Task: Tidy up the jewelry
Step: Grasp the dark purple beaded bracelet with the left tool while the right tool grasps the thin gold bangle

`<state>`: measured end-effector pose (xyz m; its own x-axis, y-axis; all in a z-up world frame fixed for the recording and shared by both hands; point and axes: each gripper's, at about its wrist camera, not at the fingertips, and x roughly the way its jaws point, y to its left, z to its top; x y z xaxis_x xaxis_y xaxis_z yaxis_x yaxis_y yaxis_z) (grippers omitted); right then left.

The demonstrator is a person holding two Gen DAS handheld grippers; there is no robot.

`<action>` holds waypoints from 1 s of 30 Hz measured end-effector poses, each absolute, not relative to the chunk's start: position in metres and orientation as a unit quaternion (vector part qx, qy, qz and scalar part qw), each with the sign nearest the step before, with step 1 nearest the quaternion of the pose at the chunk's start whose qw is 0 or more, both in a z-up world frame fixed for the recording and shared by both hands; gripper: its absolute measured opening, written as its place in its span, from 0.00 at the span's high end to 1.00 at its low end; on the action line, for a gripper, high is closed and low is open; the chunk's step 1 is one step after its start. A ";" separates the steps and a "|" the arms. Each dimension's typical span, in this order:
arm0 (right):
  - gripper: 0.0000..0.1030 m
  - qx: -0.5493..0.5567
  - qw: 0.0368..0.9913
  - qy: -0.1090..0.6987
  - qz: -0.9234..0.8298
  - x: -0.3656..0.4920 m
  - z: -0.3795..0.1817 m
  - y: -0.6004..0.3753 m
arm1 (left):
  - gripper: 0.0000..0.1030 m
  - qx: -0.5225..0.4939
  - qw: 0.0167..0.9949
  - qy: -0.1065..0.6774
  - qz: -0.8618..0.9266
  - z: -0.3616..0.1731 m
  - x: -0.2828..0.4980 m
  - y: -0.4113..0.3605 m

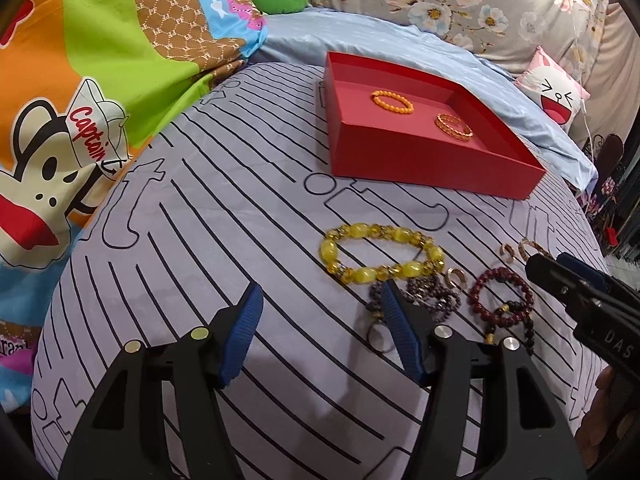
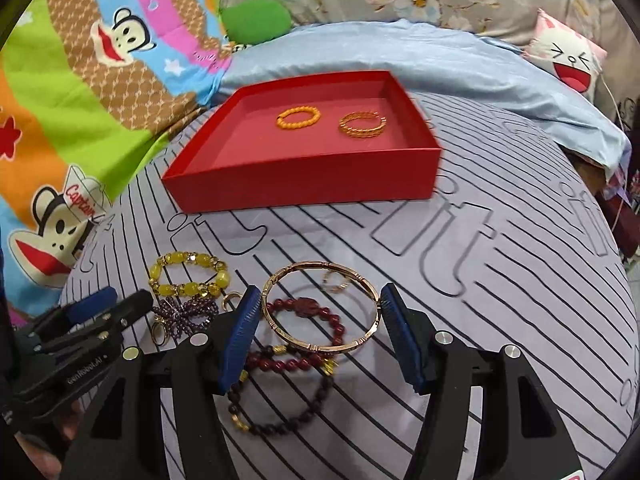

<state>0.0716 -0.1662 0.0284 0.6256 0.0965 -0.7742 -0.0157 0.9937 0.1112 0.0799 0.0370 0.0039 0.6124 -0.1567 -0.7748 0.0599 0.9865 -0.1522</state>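
My right gripper (image 2: 316, 336) clamps the gold bangle (image 2: 320, 308) across its width above the bed (image 2: 500, 280); I carry it level toward the red box (image 2: 296, 188), left gripper (image 1: 320, 336) open, empty.

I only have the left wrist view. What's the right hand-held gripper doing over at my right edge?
Observer: The right hand-held gripper has a gold bangle between its pads, one pad on each side.
Operator: What's underneath it?
Observer: The dark red bead bracelet shows through the bangle's loop.
Operator: Anything notable on that bracelet?
Observer: It has one larger carved red bead, facing the camera.
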 end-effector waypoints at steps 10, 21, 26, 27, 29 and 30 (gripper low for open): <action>0.42 0.064 0.898 0.434 0.027 0.054 0.027 -0.178 | 0.46 -0.046 0.895 0.433 -0.101 0.006 0.070 0.010; 0.42 0.080 0.894 0.439 0.031 0.052 0.022 -0.185 | 0.67 -0.082 0.885 0.440 -0.132 -0.003 0.086 0.013; 0.42 0.081 0.894 0.440 0.033 0.054 0.020 -0.184 | 0.80 -0.077 0.884 0.437 -0.149 -0.001 0.087 0.004; 0.42 0.081 0.894 0.440 0.033 0.053 0.020 -0.184 | 0.85 -0.075 0.884 0.436 -0.152 -0.001 0.087 0.004; 0.42 0.082 0.893 0.441 0.033 0.054 0.020 -0.184 | 0.93 -0.073 0.884 0.435 -0.153 0.001 0.086 0.002; 0.42 0.082 0.893 0.441 0.033 0.054 0.020 -0.184 | 0.96 -0.072 0.884 0.434 -0.156 0.002 0.085 0.001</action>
